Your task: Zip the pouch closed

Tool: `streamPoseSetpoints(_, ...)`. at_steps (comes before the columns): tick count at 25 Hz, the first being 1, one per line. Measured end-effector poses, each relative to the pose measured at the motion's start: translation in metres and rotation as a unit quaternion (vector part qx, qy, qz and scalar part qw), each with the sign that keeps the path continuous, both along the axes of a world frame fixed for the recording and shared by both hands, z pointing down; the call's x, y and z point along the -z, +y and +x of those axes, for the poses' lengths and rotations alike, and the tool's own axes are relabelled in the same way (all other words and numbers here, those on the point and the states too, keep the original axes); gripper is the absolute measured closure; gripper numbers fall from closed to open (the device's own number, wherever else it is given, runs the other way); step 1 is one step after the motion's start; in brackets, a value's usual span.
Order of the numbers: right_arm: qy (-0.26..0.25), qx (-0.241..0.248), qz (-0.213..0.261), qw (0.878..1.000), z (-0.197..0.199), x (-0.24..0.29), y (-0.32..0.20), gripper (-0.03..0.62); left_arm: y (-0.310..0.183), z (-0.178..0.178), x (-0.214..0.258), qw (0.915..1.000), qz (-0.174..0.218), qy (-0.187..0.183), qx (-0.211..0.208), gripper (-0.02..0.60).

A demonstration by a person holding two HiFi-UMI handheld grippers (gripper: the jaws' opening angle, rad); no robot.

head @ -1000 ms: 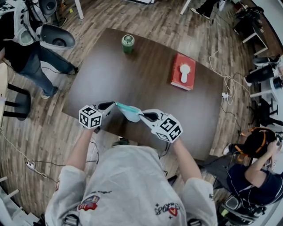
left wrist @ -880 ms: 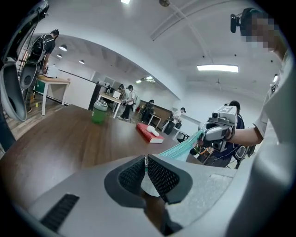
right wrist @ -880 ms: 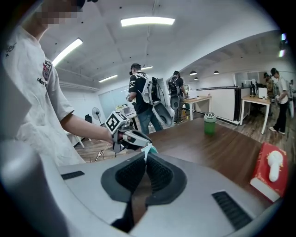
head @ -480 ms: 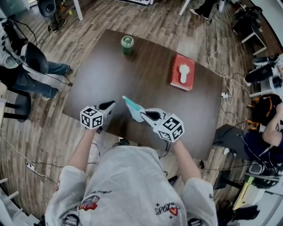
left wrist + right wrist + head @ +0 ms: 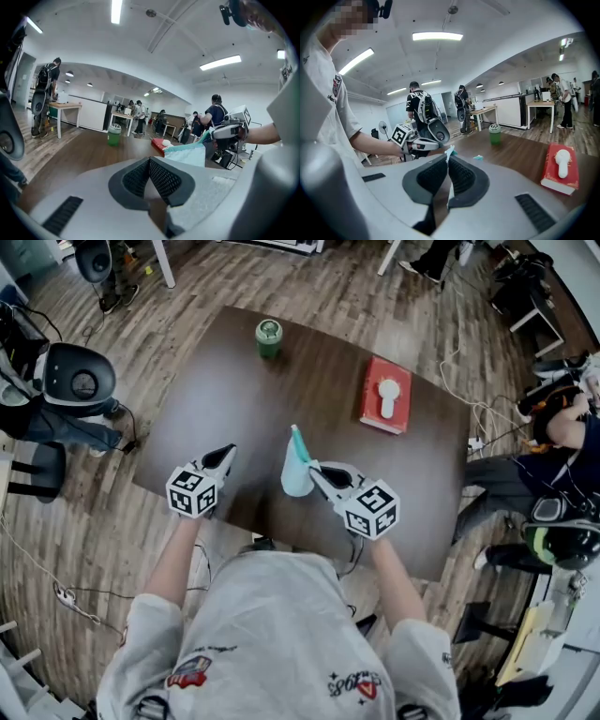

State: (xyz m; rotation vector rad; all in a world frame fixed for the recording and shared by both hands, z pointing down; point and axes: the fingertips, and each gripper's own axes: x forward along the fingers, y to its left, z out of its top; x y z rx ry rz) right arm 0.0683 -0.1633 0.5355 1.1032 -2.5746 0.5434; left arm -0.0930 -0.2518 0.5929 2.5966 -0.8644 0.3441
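Head view shows the person holding both tools over the near edge of the dark table (image 5: 234,399). The right hand-held gripper (image 5: 314,469) is clamped on a corner of the pale blue pouch (image 5: 296,465). The pouch is lifted off the table and stands up from the jaws, its teal zip edge pointing toward the far edge. In the right gripper view, a thin strip of the pouch (image 5: 449,152) is pinched between the closed pads.

The left hand-held gripper (image 5: 225,453) sits apart from the pouch, toward the near left corner. In the left gripper view, its jaws are pressed together with nothing between them.

A green cup (image 5: 269,337) stands by the far edge. A red box (image 5: 387,395) with a white object on top lies toward the right edge.
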Motion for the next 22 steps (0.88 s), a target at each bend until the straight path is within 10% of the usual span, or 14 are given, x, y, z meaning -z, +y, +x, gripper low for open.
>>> streamPoseSetpoints(22, 0.009, -0.142, 0.135, 0.981, 0.036, 0.059, -0.020, 0.579, -0.007, 0.004, 0.119, 0.9912, 0.127, 0.018, 0.031, 0.577)
